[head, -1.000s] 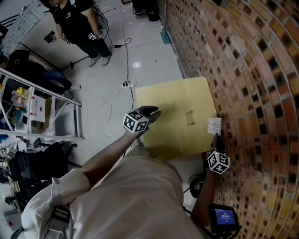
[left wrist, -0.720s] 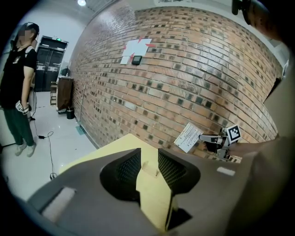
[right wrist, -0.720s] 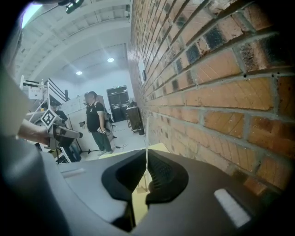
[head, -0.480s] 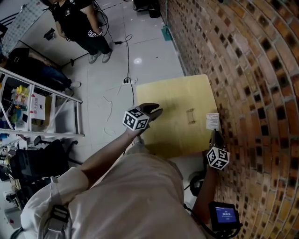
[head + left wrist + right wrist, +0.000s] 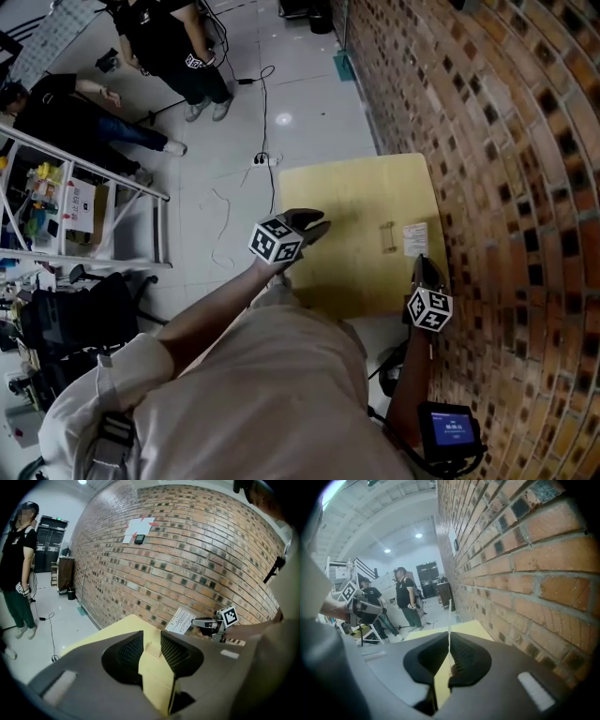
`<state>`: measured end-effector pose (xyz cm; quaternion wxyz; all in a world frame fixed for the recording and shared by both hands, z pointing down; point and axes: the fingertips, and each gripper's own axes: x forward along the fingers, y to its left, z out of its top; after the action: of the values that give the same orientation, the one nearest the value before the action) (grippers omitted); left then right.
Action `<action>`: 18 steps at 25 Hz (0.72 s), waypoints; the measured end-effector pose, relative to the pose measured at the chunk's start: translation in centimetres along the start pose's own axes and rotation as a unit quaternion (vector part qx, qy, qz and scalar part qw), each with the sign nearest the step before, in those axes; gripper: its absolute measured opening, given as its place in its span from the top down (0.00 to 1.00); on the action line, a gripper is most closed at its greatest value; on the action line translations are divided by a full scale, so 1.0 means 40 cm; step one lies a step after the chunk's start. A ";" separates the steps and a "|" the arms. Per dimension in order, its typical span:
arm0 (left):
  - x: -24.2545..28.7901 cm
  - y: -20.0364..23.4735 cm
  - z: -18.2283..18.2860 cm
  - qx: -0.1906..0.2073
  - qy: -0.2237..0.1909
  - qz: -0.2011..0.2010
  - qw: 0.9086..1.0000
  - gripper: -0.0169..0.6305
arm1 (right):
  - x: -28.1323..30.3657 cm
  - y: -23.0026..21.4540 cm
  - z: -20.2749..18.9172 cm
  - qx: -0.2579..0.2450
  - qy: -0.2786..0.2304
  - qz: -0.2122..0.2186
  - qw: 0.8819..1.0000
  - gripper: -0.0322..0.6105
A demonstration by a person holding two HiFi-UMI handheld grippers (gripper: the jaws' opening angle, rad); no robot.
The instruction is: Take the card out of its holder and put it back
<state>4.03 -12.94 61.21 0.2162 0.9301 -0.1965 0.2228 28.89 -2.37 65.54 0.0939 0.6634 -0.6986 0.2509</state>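
right gripper (image 5: 420, 264) clamps a thin white card (image 5: 413, 239), finely printed

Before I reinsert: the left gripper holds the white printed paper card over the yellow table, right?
No, the right gripper holds the white printed paper card over the yellow table, as the left gripper view shows.

Brick wall (image 5: 487, 141) closes off the yellow table (image 5: 347, 192) at three o'clock. The holder (image 5: 383, 236) stands near it, and the right gripper (image 5: 419, 263) with its card (image 5: 414, 239) fills that gap. Tabletop at the holder's twelve o'clock lies open.
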 end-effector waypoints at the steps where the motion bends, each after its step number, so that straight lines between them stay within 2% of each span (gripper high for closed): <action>1: -0.001 0.001 0.000 0.001 0.001 0.000 1.000 0.77 | 0.013 0.002 -0.006 -0.002 0.004 0.003 1.000 0.93; 18: 0.005 0.041 -0.003 -0.009 0.011 0.007 1.000 0.77 | 0.202 -0.004 -0.125 -0.027 0.082 0.028 0.996 0.93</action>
<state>3.40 -14.30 61.92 0.2247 0.9243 -0.2026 0.2326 27.23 -7.12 73.60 0.1616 0.6184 -0.7132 0.2878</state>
